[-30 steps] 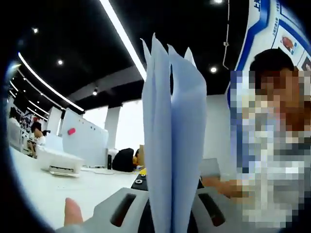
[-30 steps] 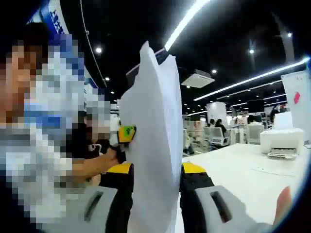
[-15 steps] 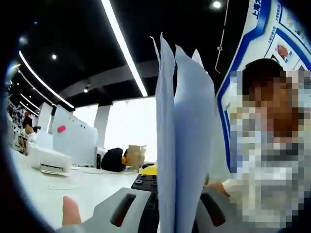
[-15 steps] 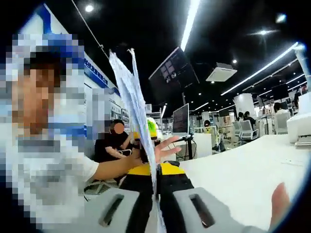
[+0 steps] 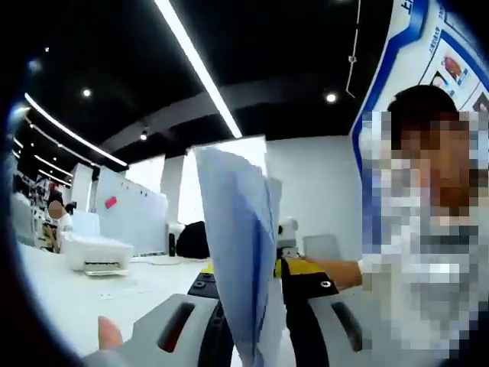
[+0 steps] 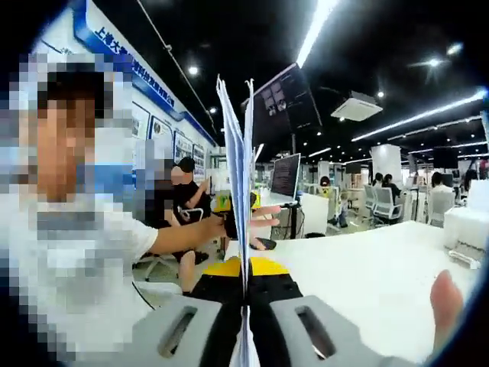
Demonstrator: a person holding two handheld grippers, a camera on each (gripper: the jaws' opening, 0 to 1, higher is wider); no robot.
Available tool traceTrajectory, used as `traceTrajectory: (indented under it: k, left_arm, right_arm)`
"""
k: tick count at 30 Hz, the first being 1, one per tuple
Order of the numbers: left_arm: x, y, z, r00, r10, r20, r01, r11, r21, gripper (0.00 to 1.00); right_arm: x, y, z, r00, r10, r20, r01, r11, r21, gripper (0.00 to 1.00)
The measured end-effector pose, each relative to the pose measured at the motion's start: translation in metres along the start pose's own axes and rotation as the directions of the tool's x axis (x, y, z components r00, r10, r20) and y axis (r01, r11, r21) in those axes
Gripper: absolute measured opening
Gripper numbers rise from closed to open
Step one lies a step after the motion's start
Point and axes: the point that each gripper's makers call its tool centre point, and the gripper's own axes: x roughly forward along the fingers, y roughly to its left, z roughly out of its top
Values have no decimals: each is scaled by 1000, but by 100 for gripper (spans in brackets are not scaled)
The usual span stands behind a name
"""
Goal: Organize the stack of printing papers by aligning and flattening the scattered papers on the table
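Observation:
A stack of white printing papers (image 5: 238,252) stands on edge between the jaws of my left gripper (image 5: 248,274), which is shut on it; the sheets fan slightly and lean to the left. In the right gripper view the same papers (image 6: 238,183) show edge-on as a thin upright sheaf, with my right gripper (image 6: 244,269) shut on their lower part. Both grippers have grey bodies and black fingers with yellow tips. The papers hang in the air above the white table (image 5: 69,306). A thumb (image 5: 109,334) rests beside the left gripper's body.
A white printer (image 5: 95,252) sits far back on the table, also at the edge of the right gripper view as the printer (image 6: 467,229). The person holding the grippers is close, with an arm (image 6: 179,235) reaching out. A monitor (image 6: 284,177) and office chairs (image 6: 386,206) stand behind.
In the left gripper view the papers now reach less high and lean left instead of standing tall. In the right gripper view they went from broadside to edge-on. Both grippers stay shut on them.

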Motion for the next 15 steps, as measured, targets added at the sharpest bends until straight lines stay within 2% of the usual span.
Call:
traceTrajectory:
  k: [2, 4, 7, 10, 11, 12, 13, 14, 15]
  left_arm:
    - [0, 2, 7, 1000, 7, -26, -7, 1000, 6, 27]
    - [1, 1, 12, 998, 3, -66, -2, 1000, 16, 29]
    - [6, -6, 16, 990, -14, -137, 20, 999, 43, 31]
    - [14, -11, 7, 971, -27, -236, 43, 997, 60, 29]
    - [17, -14, 1, 963, -40, -268, 57, 997, 57, 28]
    - [18, -16, -3, 956, -51, -289, 67, 997, 47, 20]
    - [21, -20, -14, 937, -72, -342, 92, 995, 42, 13]
    - [23, -21, -18, 935, -66, -348, 88, 995, 50, 6]
    - [24, -20, -20, 936, -56, -347, 79, 995, 53, 6]
  right_arm:
    - [-1, 2, 5, 999, 24, -44, -24, 1000, -8, 0]
    - [-1, 0, 6, 992, 22, -123, -24, 1000, -14, 0]
    - [0, 0, 4, 970, 42, -240, -49, 999, -21, 0]
    - [4, -1, 0, 938, 63, -341, -74, 997, -19, 0]
    - [6, -4, 0, 929, 52, -365, -61, 998, -13, 0]
    - [7, -1, -1, 923, 68, -379, -74, 997, 0, 0]
    - [11, 3, -5, 904, 90, -419, -101, 995, -4, 0]
    - [14, 3, -7, 894, 87, -440, -102, 995, -10, 0]
    - [10, 0, -15, 866, 64, -496, -77, 997, -5, 0]
